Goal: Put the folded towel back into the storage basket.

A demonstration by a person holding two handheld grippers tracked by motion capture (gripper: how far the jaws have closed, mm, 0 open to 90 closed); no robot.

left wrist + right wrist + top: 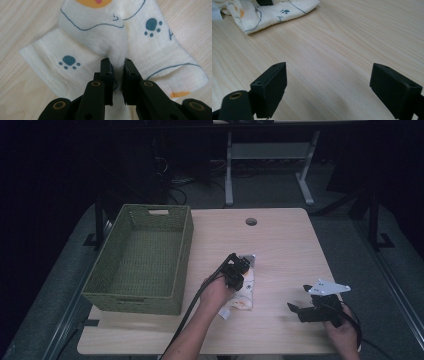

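A white cloth (246,296) printed with blue paw marks and orange patches lies crumpled on the wooden table (285,245), just right of the basket. My left gripper (237,274) points down onto it. In the left gripper view the jaws (117,63) are shut on a raised fold of the cloth (95,37), which bulges up between the pads. My right gripper (298,298) rests low near the table's front right, apart from the cloth. Its jaws (329,82) stand wide open over bare wood, with the cloth (269,12) farther off at the upper left.
A green woven basket (135,302) with nothing visible inside stands on the table's left side, close to my left forearm. A round cable hole (251,221) sits near the far edge. Beyond the table are a dark floor and white desk legs (229,175).
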